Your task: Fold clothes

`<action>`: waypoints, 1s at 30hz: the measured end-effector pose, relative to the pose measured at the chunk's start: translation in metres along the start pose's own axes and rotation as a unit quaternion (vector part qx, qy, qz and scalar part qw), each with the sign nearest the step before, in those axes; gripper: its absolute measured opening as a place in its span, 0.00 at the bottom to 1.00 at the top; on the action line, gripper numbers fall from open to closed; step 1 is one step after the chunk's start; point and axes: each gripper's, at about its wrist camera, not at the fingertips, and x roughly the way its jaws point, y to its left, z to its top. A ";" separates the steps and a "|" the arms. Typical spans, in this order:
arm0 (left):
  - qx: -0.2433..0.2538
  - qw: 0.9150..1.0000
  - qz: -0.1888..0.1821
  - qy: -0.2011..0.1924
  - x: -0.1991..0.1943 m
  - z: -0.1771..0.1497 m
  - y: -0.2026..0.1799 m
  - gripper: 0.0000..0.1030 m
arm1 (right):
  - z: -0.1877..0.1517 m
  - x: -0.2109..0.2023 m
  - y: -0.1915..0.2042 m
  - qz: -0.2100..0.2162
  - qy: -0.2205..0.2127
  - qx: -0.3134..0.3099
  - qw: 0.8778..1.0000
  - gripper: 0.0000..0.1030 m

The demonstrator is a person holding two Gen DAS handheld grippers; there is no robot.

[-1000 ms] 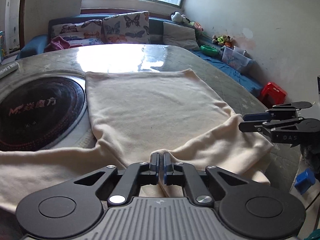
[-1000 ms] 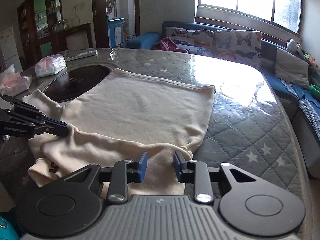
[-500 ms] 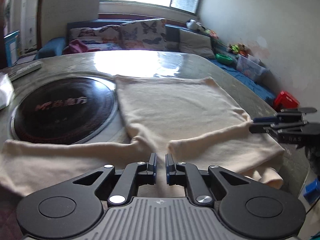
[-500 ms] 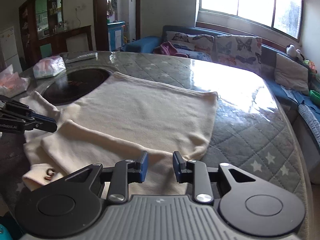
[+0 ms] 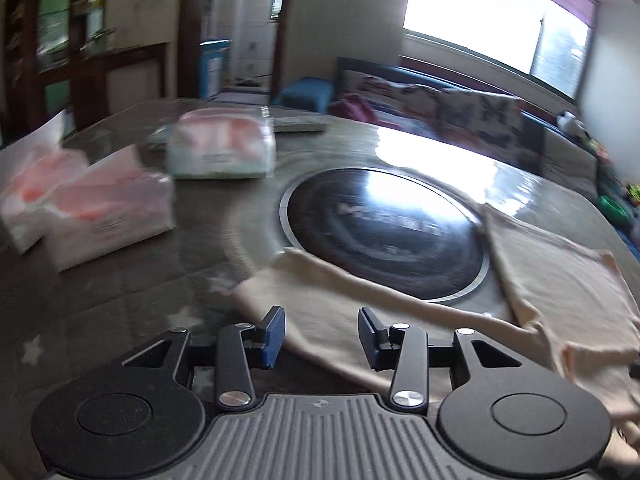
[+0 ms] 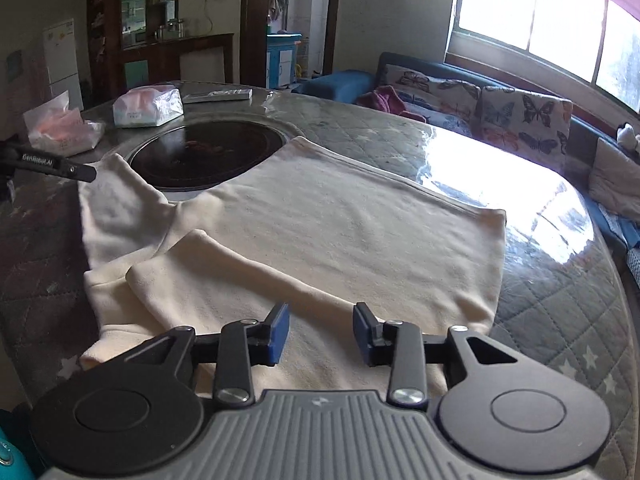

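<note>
Swinging left, the left gripper [image 5: 321,335] has let go and now gapes wide over the spread sleeve [image 5: 352,300]. Right gripper [image 6: 321,334] hangs wide above the cream sweater [image 6: 320,232] on the table [image 6: 560,320].

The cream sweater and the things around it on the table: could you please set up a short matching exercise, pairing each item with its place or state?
Items:
1. cream sweater
2. black round hob
3. left sleeve
4. tissue packs

Places or states:
A. set into the table, its near edge partly covered by cloth
B. beyond the hob, on the table's far side
C. spread flat, one sleeve folded across it
D. stretched out sideways, the left gripper above it with fingers apart

Pairs: 1-C, 2-A, 3-D, 4-B
</note>
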 end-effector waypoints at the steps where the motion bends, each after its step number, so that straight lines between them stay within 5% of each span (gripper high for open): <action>1: -0.011 1.000 0.011 0.000 0.002 0.001 0.005 0.45 | -0.001 0.001 0.001 0.001 0.002 0.003 1.000 0.35; 9: -0.039 0.998 0.041 0.003 0.016 0.001 0.013 0.42 | -0.005 0.006 0.001 -0.002 0.010 0.013 1.000 0.37; 12: -0.050 0.998 0.049 -0.002 0.019 0.002 0.015 0.13 | -0.005 0.005 0.002 -0.004 0.008 0.012 1.000 0.37; 15: -0.068 0.997 0.037 -0.002 0.017 0.006 0.019 0.04 | -0.005 0.000 -0.001 -0.005 0.002 0.019 1.000 0.37; 18: -0.056 0.997 -0.030 -0.033 -0.005 0.018 0.003 0.04 | -0.003 -0.006 -0.006 -0.003 -0.004 0.032 0.999 0.37; 21: -0.032 0.989 -0.137 -0.047 -0.029 0.032 -0.032 0.04 | 0.000 -0.016 -0.016 -0.004 -0.015 0.057 0.998 0.37; 26: 0.023 0.952 -0.302 -0.049 -0.055 0.039 -0.109 0.04 | 0.002 -0.032 -0.034 -0.019 -0.033 0.094 0.995 0.37; 30: 0.050 0.917 -0.396 -0.017 -0.055 0.024 -0.164 0.04 | -0.003 -0.043 -0.045 -0.038 -0.035 0.113 0.992 0.37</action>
